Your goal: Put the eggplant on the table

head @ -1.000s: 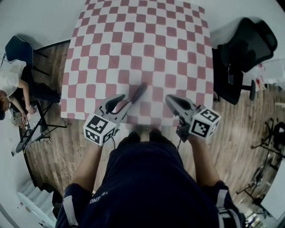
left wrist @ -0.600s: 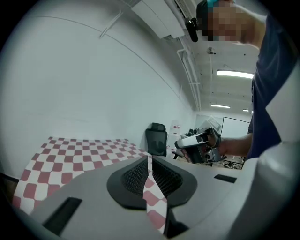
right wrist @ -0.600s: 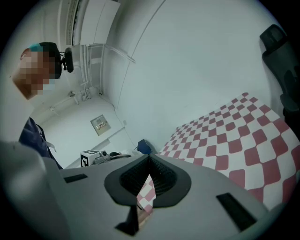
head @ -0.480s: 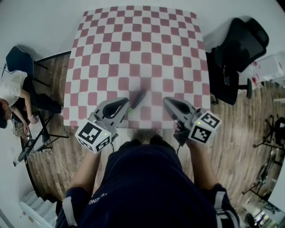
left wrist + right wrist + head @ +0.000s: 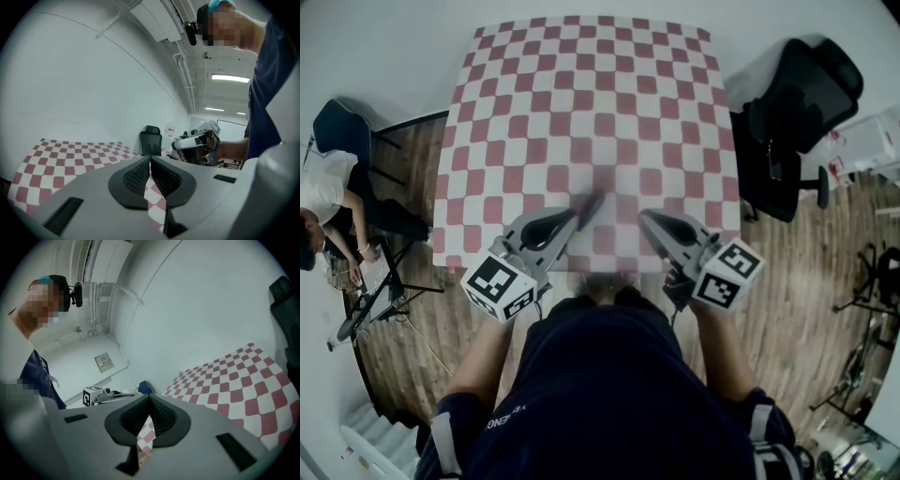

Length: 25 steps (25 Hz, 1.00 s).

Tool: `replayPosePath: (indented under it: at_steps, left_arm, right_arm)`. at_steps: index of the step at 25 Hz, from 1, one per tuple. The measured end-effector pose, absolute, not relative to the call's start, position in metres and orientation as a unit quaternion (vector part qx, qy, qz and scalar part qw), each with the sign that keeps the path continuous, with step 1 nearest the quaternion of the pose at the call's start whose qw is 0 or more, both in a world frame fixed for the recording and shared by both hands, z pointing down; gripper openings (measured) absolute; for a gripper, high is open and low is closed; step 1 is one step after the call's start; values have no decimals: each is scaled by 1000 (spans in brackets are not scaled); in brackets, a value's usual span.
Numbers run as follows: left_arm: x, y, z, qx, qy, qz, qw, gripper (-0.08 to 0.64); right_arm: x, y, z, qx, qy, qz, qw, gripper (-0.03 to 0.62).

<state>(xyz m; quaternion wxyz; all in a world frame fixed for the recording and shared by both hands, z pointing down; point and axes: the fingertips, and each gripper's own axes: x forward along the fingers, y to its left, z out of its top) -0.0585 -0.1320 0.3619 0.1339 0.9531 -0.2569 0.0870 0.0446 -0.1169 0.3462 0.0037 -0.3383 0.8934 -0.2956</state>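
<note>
Both grippers lifted off surface (image 5: 581, 94). Left gripper (image 5: 573, 218) jaws just closed, empty; right gripper (image 5: 645, 218) jaws together, empty. Eggplant (image 5: 593, 204) lies just beyond left jaws, slanting upper right.

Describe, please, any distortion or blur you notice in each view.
Head view: fisheye bows the checked table; the eggplant looks slightly soft. Left gripper view: dark round vignette, strong curvature, mosaic patch upper right. Right gripper view: same vignette, mosaic patch upper left.

We draw our left gripper (image 5: 574, 219) up off the eggplant (image 5: 593, 202); its jaws have just been closing, empty.
</note>
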Motion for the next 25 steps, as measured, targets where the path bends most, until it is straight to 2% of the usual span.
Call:
replayPosePath:
  at_steps: [25]
  left_arm:
    - [-48, -130, 379, 943, -278, 101, 152, 34]
  right_arm:
    - [55, -117, 366, -323, 894, -308, -30, 17]
